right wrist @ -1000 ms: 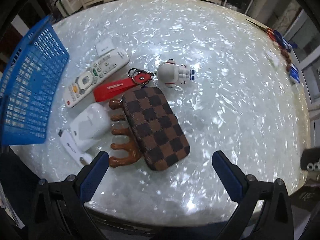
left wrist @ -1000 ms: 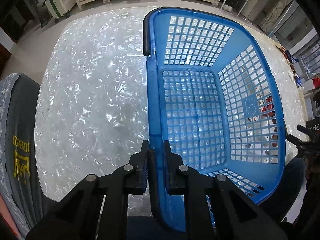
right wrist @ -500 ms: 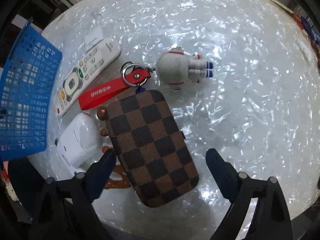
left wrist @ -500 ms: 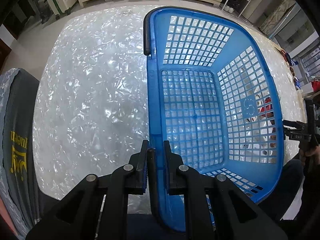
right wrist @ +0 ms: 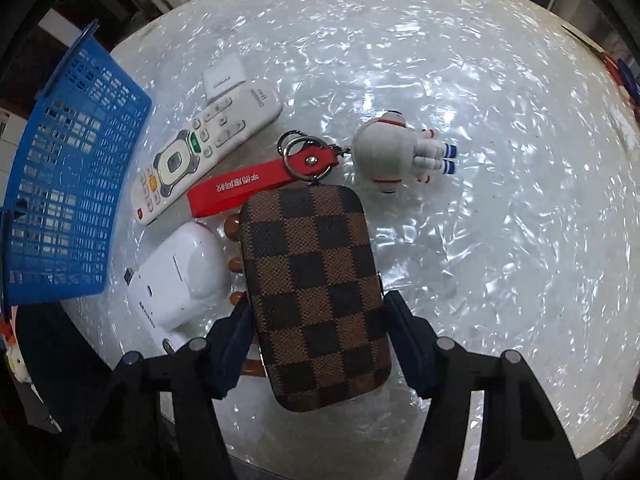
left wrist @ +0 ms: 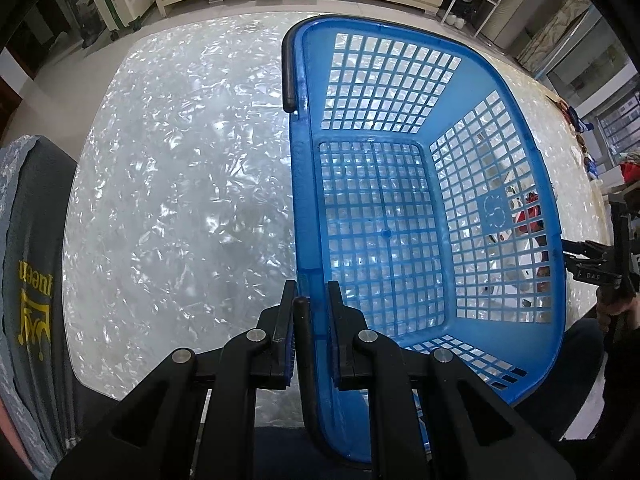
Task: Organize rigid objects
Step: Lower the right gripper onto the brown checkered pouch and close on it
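My left gripper (left wrist: 311, 300) is shut on the near rim of the empty blue basket (left wrist: 496, 216). The basket also shows at the left of the right wrist view (right wrist: 68, 184). My right gripper (right wrist: 318, 312) is open, its jaws on either side of the brown checkered case (right wrist: 312, 284), which lies flat on the table. Beside the case lie a white remote (right wrist: 200, 152), a red keychain strap (right wrist: 256, 182), a white astronaut figure (right wrist: 396, 156), a white rounded device (right wrist: 180, 276) and a brown hair claw (right wrist: 234, 264), mostly hidden under the case.
A small white box (right wrist: 224, 78) lies beyond the remote. The pearly white table (left wrist: 180, 200) ends just below both grippers. A grey cushion with yellow print (left wrist: 28, 280) is at the left table edge. Cabinets and shelves stand far behind.
My right gripper has come down and forward, and its jaws now straddle the checkered case. The left gripper keeps its hold on the basket rim; the basket has barely moved.
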`<act>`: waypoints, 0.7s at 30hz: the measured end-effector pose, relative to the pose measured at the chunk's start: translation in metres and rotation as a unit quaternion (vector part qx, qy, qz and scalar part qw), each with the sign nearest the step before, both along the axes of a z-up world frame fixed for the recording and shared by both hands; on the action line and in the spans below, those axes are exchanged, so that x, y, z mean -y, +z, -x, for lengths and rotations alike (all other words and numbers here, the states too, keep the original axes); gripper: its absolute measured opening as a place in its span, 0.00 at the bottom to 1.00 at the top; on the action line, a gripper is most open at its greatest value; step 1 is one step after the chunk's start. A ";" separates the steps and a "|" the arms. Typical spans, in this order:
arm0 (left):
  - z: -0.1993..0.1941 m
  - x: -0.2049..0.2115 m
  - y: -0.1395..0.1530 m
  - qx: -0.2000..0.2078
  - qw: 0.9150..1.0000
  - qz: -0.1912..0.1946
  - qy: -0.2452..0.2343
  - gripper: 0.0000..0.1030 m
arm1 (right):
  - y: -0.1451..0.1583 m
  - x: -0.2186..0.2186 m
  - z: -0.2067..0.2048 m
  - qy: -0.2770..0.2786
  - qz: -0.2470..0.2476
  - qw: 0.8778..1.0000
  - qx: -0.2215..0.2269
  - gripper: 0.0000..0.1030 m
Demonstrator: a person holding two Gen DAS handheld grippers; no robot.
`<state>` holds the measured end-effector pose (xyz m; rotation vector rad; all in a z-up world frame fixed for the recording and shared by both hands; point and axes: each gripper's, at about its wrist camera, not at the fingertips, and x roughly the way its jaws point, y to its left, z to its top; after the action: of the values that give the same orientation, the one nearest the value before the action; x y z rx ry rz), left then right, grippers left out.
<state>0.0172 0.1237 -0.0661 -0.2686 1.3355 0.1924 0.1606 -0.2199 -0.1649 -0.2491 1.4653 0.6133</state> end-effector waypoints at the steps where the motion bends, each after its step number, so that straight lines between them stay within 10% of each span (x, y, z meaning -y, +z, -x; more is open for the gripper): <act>1: 0.000 0.000 0.000 0.001 1.000 0.001 0.001 0.14 | 0.000 0.002 -0.001 -0.009 -0.002 1.000 0.000 0.59; 21: 0.001 -0.003 0.000 0.015 1.000 0.004 0.002 0.14 | 0.122 0.004 0.018 -0.013 -0.058 0.993 0.103 0.59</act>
<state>0.0161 0.1262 -0.0659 -0.2797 1.3070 0.1848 0.1425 -0.2241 -0.0426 -0.1973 1.2285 0.6306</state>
